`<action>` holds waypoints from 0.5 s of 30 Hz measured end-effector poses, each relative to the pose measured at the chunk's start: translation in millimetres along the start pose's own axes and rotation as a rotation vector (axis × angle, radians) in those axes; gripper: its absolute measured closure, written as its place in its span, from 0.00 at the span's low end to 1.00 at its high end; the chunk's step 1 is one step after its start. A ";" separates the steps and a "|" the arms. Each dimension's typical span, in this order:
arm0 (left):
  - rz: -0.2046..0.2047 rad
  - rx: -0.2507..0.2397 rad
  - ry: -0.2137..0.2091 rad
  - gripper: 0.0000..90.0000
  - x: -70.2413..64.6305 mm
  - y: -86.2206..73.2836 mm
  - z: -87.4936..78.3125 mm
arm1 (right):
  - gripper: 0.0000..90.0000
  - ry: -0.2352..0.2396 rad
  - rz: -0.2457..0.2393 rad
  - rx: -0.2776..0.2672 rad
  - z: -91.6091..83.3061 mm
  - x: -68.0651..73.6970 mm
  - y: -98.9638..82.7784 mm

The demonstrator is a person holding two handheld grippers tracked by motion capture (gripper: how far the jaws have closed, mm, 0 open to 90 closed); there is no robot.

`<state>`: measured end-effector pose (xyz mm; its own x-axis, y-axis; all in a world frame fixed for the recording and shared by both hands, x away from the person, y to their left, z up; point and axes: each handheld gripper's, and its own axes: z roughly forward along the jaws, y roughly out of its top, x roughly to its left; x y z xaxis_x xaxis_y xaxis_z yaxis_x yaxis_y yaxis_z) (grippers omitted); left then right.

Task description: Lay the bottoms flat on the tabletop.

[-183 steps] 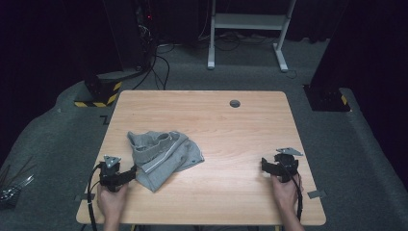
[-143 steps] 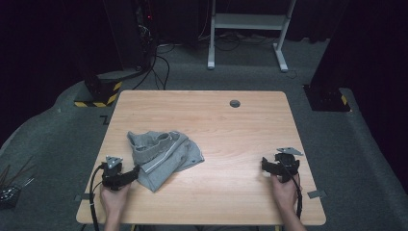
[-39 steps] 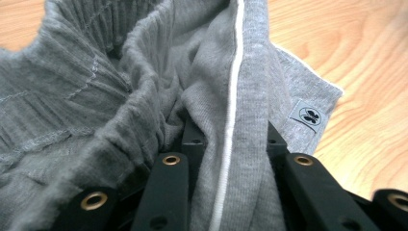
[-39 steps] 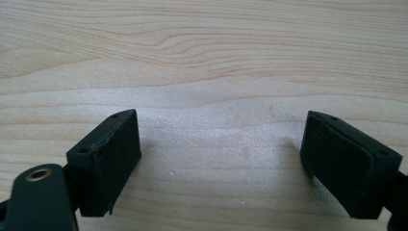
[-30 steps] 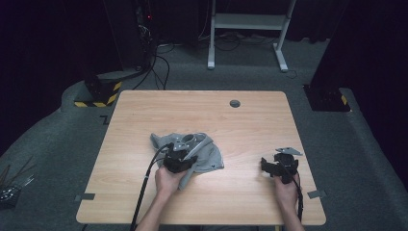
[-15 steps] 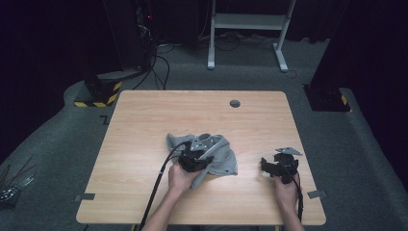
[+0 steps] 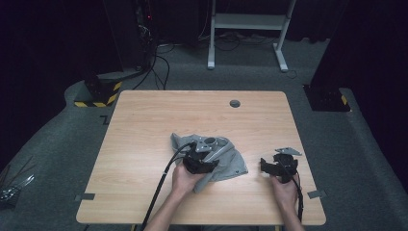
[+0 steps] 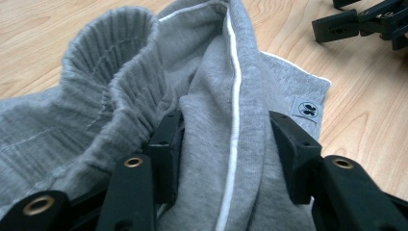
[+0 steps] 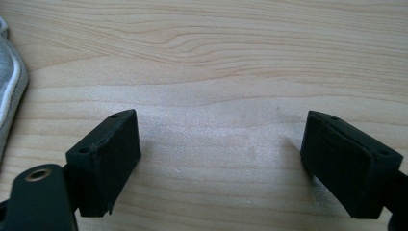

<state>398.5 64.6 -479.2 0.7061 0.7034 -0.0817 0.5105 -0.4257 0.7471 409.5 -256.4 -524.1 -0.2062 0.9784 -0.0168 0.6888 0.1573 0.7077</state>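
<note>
Left gripper: jaws clamped on a fold of the grey garment, beside its white-piped seam; ribbed cuff bunched to one side
Right gripper: jaws wide apart over bare wood, holding nothing
Garment: crumpled near the middle of the worktop, just beside the right gripper

Counter: light wood top, rounded corners, round dark grommet near far edge, right of centre. Grey tape tabs at near left and near right edges. Grey carpet floor all round. White frame legs beyond counter, cables trailing on floor beside them. Black-and-yellow striped base off far left corner; dark base with small yellow mark off far right corner. Thin metal bits on floor at far left. Background dark.
</note>
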 end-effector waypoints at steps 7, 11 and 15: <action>-0.009 -0.012 0.016 0.59 -1.3 0.1 -6.7 | 0.15 0.001 0.001 0.001 0.0 -0.1 0.1; 0.006 -0.006 0.011 0.66 -2.0 -1.3 -9.0 | 0.15 0.004 0.000 0.002 0.1 0.0 0.4; 0.012 -0.006 0.000 0.78 -2.4 -0.8 -11.0 | 0.35 0.007 -0.008 -0.022 -1.3 0.9 -0.1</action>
<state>391.0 69.6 -472.3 0.7124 0.6980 -0.0729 0.4990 -0.4307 0.7520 408.3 -255.7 -523.2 -0.2170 0.9760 -0.0178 0.6717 0.1625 0.7228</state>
